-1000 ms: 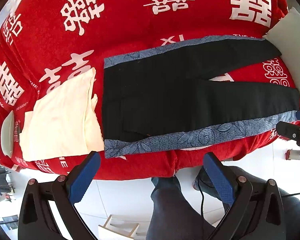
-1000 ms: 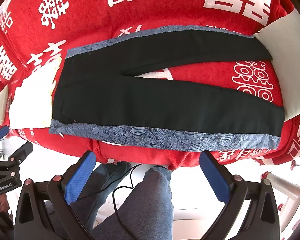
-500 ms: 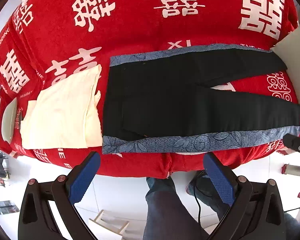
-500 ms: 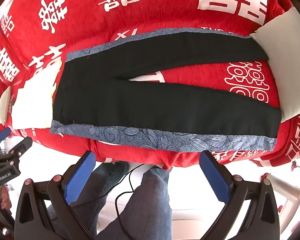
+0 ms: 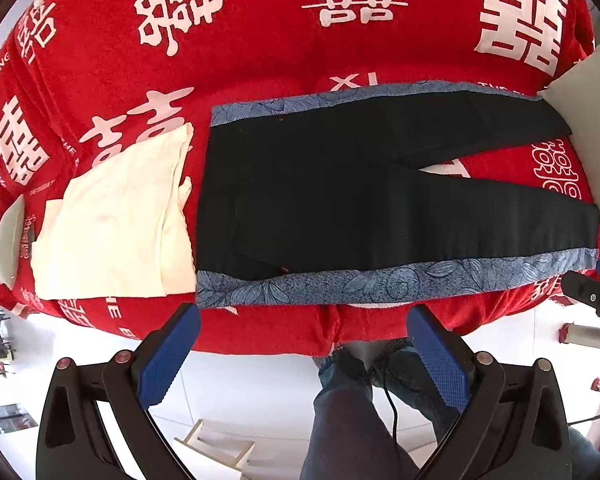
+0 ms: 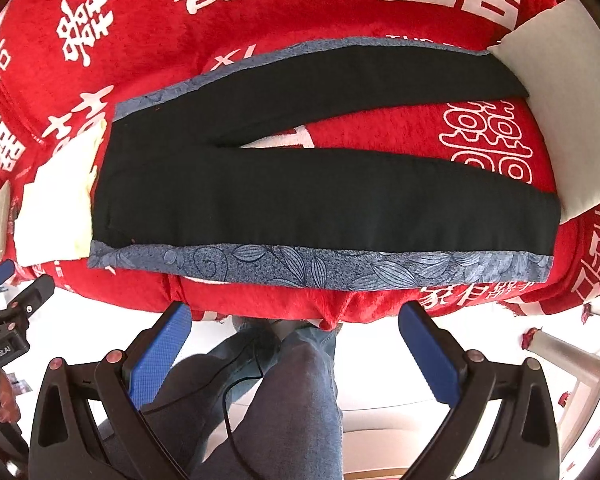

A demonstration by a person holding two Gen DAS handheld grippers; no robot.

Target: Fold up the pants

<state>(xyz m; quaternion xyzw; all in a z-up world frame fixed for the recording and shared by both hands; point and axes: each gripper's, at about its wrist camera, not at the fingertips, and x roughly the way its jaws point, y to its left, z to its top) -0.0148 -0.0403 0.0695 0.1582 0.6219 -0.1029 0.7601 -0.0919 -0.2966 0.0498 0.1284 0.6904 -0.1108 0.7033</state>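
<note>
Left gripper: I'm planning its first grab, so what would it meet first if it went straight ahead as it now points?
Probably the blue floral side stripe of the black pants, near the edge of the red printed blanket. The open left gripper is clear of it; depth is uncertain.

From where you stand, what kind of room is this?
Probably a home bedroom: a red bedspread with white wedding characters, pale pillows at one end, and black pants laid flat.
</note>
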